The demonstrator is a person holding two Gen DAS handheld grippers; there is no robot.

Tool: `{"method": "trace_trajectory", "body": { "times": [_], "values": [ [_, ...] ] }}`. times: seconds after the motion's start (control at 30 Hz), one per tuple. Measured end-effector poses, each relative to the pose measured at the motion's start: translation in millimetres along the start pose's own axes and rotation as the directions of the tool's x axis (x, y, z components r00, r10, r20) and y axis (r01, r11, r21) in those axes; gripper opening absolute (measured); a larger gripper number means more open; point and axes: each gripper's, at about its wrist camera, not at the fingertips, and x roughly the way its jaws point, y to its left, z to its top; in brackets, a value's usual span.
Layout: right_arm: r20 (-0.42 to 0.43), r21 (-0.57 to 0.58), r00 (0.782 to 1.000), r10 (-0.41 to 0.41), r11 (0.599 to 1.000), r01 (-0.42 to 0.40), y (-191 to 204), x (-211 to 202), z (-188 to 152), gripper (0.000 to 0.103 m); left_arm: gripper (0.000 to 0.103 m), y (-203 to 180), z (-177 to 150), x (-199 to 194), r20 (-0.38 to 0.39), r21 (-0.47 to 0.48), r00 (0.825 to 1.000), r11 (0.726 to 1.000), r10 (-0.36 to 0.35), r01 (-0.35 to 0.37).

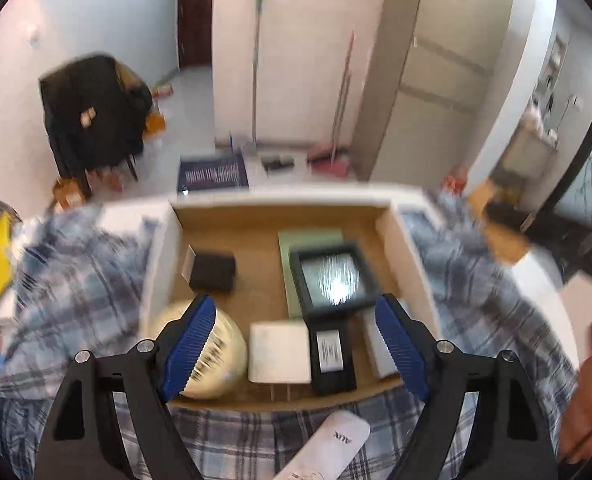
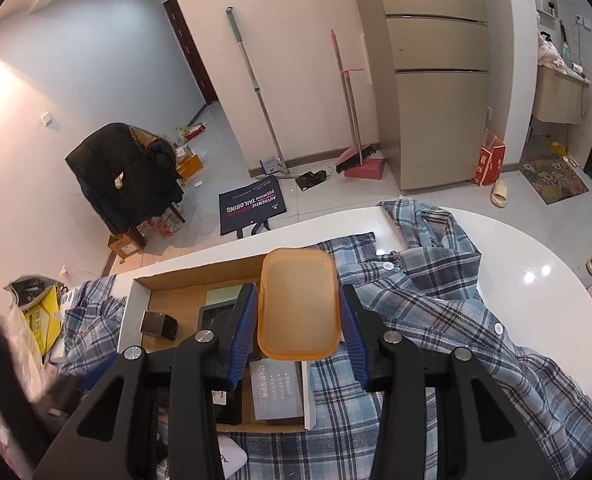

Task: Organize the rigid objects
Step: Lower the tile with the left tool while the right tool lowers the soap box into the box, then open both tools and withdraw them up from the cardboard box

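Note:
A shallow cardboard box (image 1: 256, 216) with white sides lies on a plaid shirt on the white table. In it are a cream tape roll (image 1: 216, 360), a white block (image 1: 280, 352), a black magnifier with a square lens (image 1: 331, 280), a green card (image 1: 296, 240) and a small black case (image 1: 212, 270). My left gripper (image 1: 296, 344) is open and empty above the box's near end. My right gripper (image 2: 299, 320) is shut on an orange translucent plastic lid (image 2: 299, 304), held above the box's right edge (image 2: 307, 392).
A white remote marked AUX (image 1: 331, 448) lies on the shirt (image 2: 435, 312) just in front of the box. A yellow bag (image 2: 40, 316) stands at the table's left. Beyond the table are a chair with a black coat (image 2: 124, 176), brooms and a fridge.

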Motion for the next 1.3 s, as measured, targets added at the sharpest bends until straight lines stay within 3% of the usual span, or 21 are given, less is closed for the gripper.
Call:
{"method": "trace_trajectory", "body": {
  "times": [0.07, 0.1, 0.17, 0.23, 0.33, 0.47, 0.7, 0.97, 1.2, 1.3],
  "values": [
    [-0.021, -0.061, 1.000, 0.011, 0.998, -0.013, 9, 1, -2, 0.041, 0.085, 2, 4, -22, 0.121, 0.006, 0.993, 1.000, 0.006, -0.007],
    [-0.039, -0.114, 0.999, 0.017, 0.993, -0.021, 17, 3, -4, 0.041, 0.086, 4, 5, -33, 0.193, 0.012, 0.981, 1.000, 0.024, -0.027],
    [-0.043, -0.172, 0.999, 0.022, 0.985, -0.029, 29, 5, -9, 0.040, 0.102, 9, 4, -46, 0.280, 0.011, 0.958, 0.997, 0.065, -0.071],
    [-0.039, -0.149, 0.999, 0.011, 0.989, -0.017, 32, 9, -12, 0.040, 0.103, 14, 5, -51, 0.333, -0.005, 0.938, 0.994, 0.101, -0.105],
    [-0.090, -0.177, 0.996, 0.019, 0.984, -0.035, 37, 27, -18, 0.040, 0.103, 24, 7, -49, 0.357, -0.036, 0.929, 0.996, 0.093, -0.085],
    [-0.139, -0.193, 0.990, -0.018, 0.981, -0.009, 38, 50, -27, 0.037, 0.103, 37, 7, -38, 0.343, -0.071, 0.934, 0.994, 0.100, -0.081],
    [-0.171, -0.184, 0.984, -0.045, 0.983, 0.013, 36, 68, -35, 0.037, 0.103, 33, -1, -27, 0.362, -0.021, 0.925, 0.993, 0.118, -0.119],
    [-0.049, -0.201, 0.998, -0.046, 0.979, 0.036, 39, 14, -30, 0.042, 0.103, 29, -6, -61, 0.396, 0.005, 0.915, 0.996, 0.081, -0.090],
    [0.010, -0.229, 1.000, -0.005, 0.973, 0.007, 44, -39, -48, 0.048, 0.103, 13, -55, -111, 0.451, 0.176, 0.887, 0.964, 0.099, -0.197],
    [0.021, -0.227, 1.000, 0.002, 0.974, 0.003, 46, -53, -60, 0.053, 0.103, 13, -77, -135, 0.474, 0.179, 0.877, 0.966, 0.081, -0.186]
  ]
}}
